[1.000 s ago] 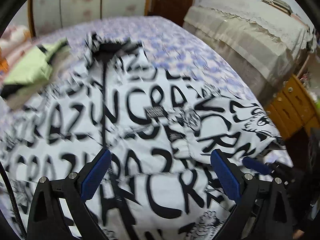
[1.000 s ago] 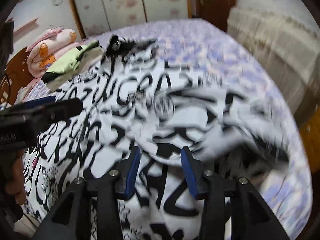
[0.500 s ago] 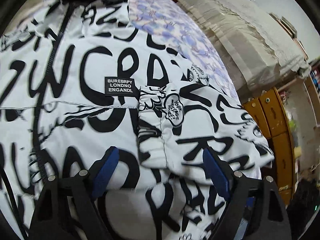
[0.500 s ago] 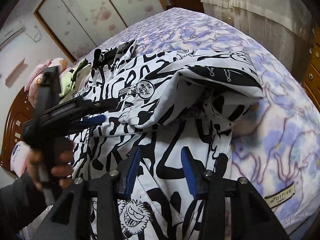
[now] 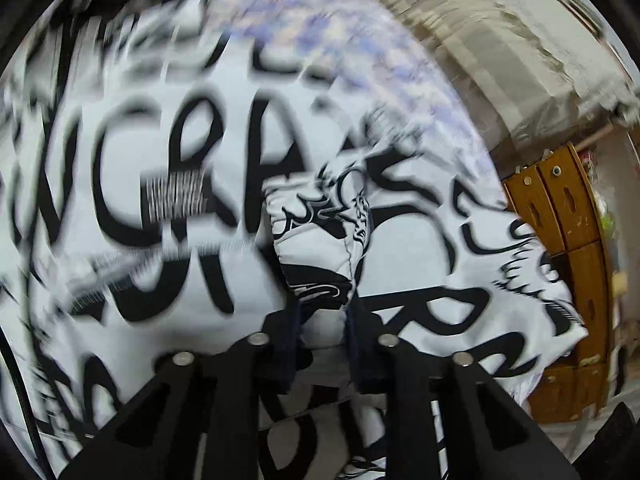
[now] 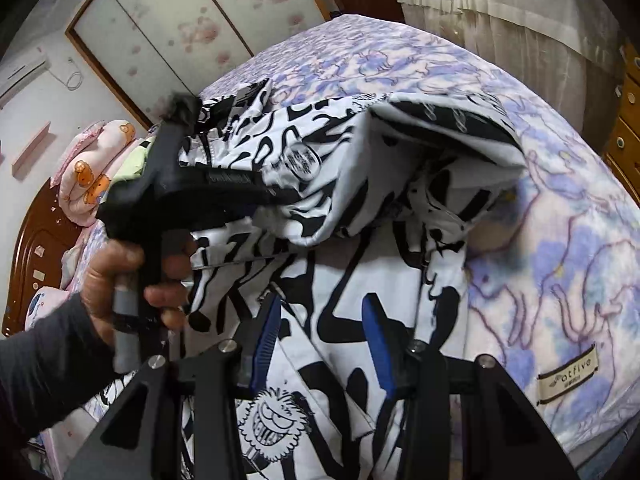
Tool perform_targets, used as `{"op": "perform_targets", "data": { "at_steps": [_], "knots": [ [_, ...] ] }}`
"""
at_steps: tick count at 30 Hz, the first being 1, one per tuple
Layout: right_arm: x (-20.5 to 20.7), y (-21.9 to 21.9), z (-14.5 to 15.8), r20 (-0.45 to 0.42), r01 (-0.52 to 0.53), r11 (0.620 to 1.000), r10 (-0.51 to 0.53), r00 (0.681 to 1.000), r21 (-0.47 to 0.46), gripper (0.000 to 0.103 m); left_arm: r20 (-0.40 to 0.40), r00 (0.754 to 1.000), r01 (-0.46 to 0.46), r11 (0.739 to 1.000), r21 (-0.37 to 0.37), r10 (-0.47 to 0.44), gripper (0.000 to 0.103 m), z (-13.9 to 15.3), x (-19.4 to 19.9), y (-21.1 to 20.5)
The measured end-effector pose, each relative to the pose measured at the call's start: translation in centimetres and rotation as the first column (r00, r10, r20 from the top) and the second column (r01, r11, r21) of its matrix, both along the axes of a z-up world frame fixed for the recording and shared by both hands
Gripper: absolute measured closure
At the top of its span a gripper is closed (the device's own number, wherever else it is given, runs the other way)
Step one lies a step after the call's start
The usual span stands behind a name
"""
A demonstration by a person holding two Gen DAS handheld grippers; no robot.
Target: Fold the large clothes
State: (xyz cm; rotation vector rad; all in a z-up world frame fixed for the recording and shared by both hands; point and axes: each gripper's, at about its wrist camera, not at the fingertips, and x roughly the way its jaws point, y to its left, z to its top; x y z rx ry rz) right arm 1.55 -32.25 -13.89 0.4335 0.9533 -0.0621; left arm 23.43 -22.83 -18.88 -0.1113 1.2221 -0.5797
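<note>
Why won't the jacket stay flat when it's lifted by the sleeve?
The jacket is probably soft and floppy: where the left gripper pinches the sleeve, cloth bunches and droops. It looks puffy, so likely light but bulky. The rest would probably drag over the bed.

White jacket [image 6: 340, 184] with heavy black graffiti lettering and small black cartoon faces; black trim at far collar. Purple-and-pink marbled bedspread [image 6: 560, 248], beige label sewn on at near right. Blue pads on black right gripper [image 6: 326, 344]; black left gripper [image 5: 322, 322], pads dark. Grey sleeve above left hand [image 6: 120, 272]. Pink bedding [image 6: 86, 176] with orange bears at far left, pale green cloth [image 6: 130, 166] beside. White wardrobe doors [image 6: 192, 28] with pink blotches. Brown wooden drawers [image 5: 560, 216] at right.
</note>
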Motion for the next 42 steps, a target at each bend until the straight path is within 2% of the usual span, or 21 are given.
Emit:
{"op": "perform_targets", "data": {
  "at_steps": [2,5,7,10,12,15,16,17,20,21,22,25,27,30,33,35,37,38,40,41,42],
  "knots": [
    [-0.2,-0.4,0.1,-0.004,0.018,1.000,-0.018,1.000,-0.021,0.061,0.074,0.997,-0.004,1.000,-0.014,0.005,0.090,3.1,0.1,0.0],
    [-0.4,-1.3,0.1,-0.007,0.047,0.998,-0.047,0.999,-0.035,0.061,0.220,0.974,-0.042,0.998,-0.050,0.052,0.090,8.7,0.4,1.1],
    [-0.6,-1.9,0.2,-0.003,0.066,0.997,-0.066,0.998,-0.037,0.061,0.308,0.947,-0.077,0.994,-0.072,0.095,0.090,11.9,0.6,2.6],
    [-0.6,-2.4,0.3,-0.007,0.085,0.995,-0.086,0.996,-0.049,0.061,0.428,0.887,-0.164,0.984,-0.066,0.176,0.090,15.2,0.3,6.4],
    [-0.6,-2.5,0.2,-0.011,0.091,0.995,-0.092,0.996,-0.048,0.061,0.449,0.863,-0.228,0.972,-0.065,0.232,0.090,15.8,-0.1,9.3],
    [-0.4,-2.5,-0.2,-0.025,0.090,0.995,-0.091,0.996,-0.046,0.061,0.436,0.856,-0.293,0.955,-0.037,0.279,0.089,13.9,-1.4,13.2],
    [-0.4,-2.3,-0.3,-0.031,0.089,0.995,-0.091,0.995,-0.051,0.061,0.418,0.864,-0.309,0.951,0.002,0.280,0.089,12.4,-2.0,14.6],
    [-0.3,-2.3,-0.5,-0.038,0.087,0.995,-0.089,0.995,-0.054,0.061,0.390,0.880,-0.310,0.950,0.042,0.270,0.086,10.7,-2.5,15.4],
    [0.1,-2.1,-0.9,-0.060,0.078,0.996,-0.081,0.995,-0.049,0.061,0.225,0.941,-0.290,0.946,0.143,0.254,0.077,4.7,-3.9,17.6],
    [0.2,-2.1,-0.9,-0.063,0.076,0.996,-0.079,0.995,-0.045,0.061,0.155,0.955,-0.279,0.946,0.162,0.255,0.071,2.6,-4.3,18.2],
    [0.3,-2.2,-0.8,-0.064,0.073,0.996,-0.076,0.995,-0.043,0.061,0.125,0.957,-0.281,0.945,0.168,0.262,0.070,1.7,-4.5,19.0],
    [0.9,-2.3,0.0,-0.052,0.063,0.997,-0.064,0.997,-0.033,0.060,0.070,0.950,-0.312,0.943,0.121,0.305,0.064,0.3,-4.2,20.8],
    [1.4,-2.2,0.7,-0.037,0.055,0.998,-0.056,0.998,-0.031,0.057,0.052,0.939,-0.343,0.937,0.065,0.340,0.050,0.6,-3.4,21.6],
    [2.6,-2.8,1.9,-0.009,0.048,0.999,-0.049,0.999,-0.022,0.049,0.061,0.931,-0.362,0.932,0.028,0.360,0.040,0.9,-1.8,21.9],
    [4.6,-4.1,2.7,-0.001,0.063,0.998,-0.063,0.998,-0.030,0.040,0.047,0.937,-0.350,0.935,0.057,0.347,0.039,-0.3,1.1,21.6],
    [6.6,-5.5,2.6,-0.016,0.072,0.996,-0.073,0.997,-0.055,0.039,0.015,0.944,-0.330,0.941,0.070,0.330,0.039,-1.3,2.4,21.2],
    [8.8,-7.1,1.7,-0.046,0.068,0.997,-0.069,0.997,-0.035,0.039,0.001,0.948,-0.317,0.946,0.066,0.317,0.039,-1.9,2.9,21.1],
    [10.0,-8.0,0.9,-0.070,0.068,0.997,-0.070,0.995,-0.023,0.039,0.004,0.951,-0.310,0.949,0.060,0.310,0.042,-1.9,3.1,20.9],
    [12.4,-9.5,-0.8,-0.116,0.072,0.997,-0.074,0.991,-0.025,0.039,0.017,0.956,-0.295,0.954,0.049,0.294,0.054,-1.8,3.6,20.1],
    [13.7,-10.2,-1.8,-0.143,0.081,0.996,-0.083,0.986,-0.026,0.039,0.025,0.959,-0.284,0.958,0.044,0.283,0.064,-1.6,3.8,19.8],
    [14.5,-10.6,-2.5,-0.160,0.087,0.996,-0.089,0.983,-0.021,0.039,0.026,0.963,-0.270,0.962,0.035,0.270,0.069,-1.5,4.2,19.5]
  ]
}}
